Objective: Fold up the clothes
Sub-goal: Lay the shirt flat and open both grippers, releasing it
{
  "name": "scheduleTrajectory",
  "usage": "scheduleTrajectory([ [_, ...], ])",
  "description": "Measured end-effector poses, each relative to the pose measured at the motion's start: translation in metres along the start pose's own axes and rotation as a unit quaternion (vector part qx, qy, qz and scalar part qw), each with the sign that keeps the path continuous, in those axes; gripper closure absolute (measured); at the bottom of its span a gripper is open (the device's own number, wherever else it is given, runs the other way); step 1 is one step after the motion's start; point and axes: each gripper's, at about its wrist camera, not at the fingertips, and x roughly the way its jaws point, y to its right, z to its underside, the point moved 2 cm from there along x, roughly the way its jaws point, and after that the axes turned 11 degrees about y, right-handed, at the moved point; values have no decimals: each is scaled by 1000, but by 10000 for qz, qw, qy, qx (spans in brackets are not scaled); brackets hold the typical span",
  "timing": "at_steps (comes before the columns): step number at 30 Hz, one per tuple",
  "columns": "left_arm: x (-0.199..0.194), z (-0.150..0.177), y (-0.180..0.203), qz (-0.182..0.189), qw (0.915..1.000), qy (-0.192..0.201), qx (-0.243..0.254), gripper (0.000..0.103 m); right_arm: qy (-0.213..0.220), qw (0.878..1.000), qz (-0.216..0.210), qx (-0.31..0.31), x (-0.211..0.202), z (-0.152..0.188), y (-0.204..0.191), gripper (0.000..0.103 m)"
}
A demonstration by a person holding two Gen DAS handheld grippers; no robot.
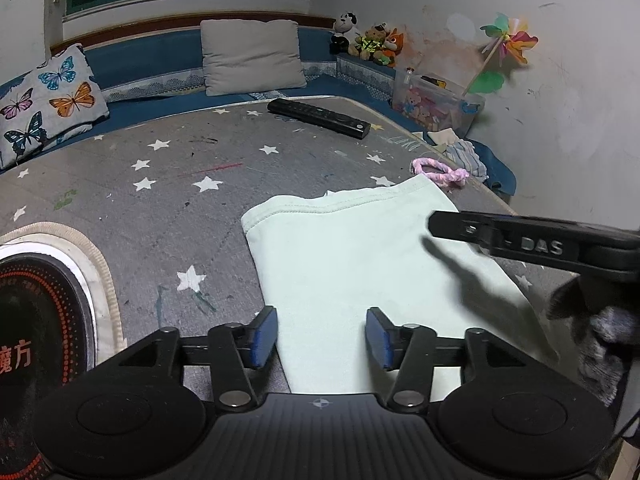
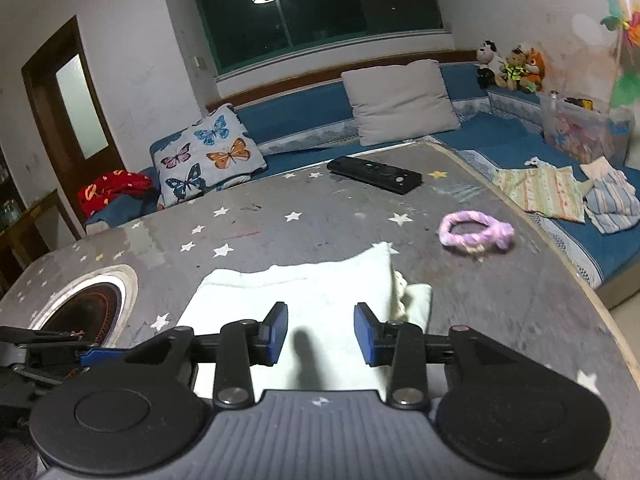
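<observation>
Both grippers parted, nothing gripped. Left gripper (image 1: 322, 338) hangs over the near end of the pale mint garment (image 1: 360, 248), blue pads (image 1: 264, 336) apart with cloth showing between them but not pinched. Right gripper (image 2: 321, 334) same story: pads (image 2: 280, 330) separated, garment (image 2: 304, 300) lies flat below the gap, no contact on either pad that I can see. From the left wrist view the right gripper comes in from the right edge as a black finger (image 1: 520, 240) above the cloth, casting a shadow on it. Garment sits folded on the grey star-print table (image 1: 160, 200), near edge toward the person, far hem edge toward the sofa; in the right wrist view one bunched corner (image 2: 412, 300) sticks out at its right side. Pink-purple braided ring (image 2: 474, 234) lies on the table just beyond the garment, to the right, apart from it. Black remote (image 2: 374, 174) further back near the table's far edge. Round inset burner (image 2: 86, 308) in the table left of the garment, not touching. Behind: blue sofa (image 2: 304, 116) with a butterfly cushion (image 2: 208, 152) and a grey cushion (image 2: 400, 102), plush toys (image 2: 512, 64) in the corner.
</observation>
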Motion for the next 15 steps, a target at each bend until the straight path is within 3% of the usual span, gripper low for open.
scheduleTrajectory([
  [10, -2, 5, 0, 42, 10000, 10, 14, 23, -308, 9991, 104, -258, 45, -6, -1, 64],
  [11, -3, 5, 0, 30, 10000, 30, 22, 16, -312, 9990, 98, -309, 46, -5, -2, 62],
  [15, -10, 7, -2, -12, 9999, 92, 52, 8, -268, 9983, 38, -510, 34, -4, -9, 55],
])
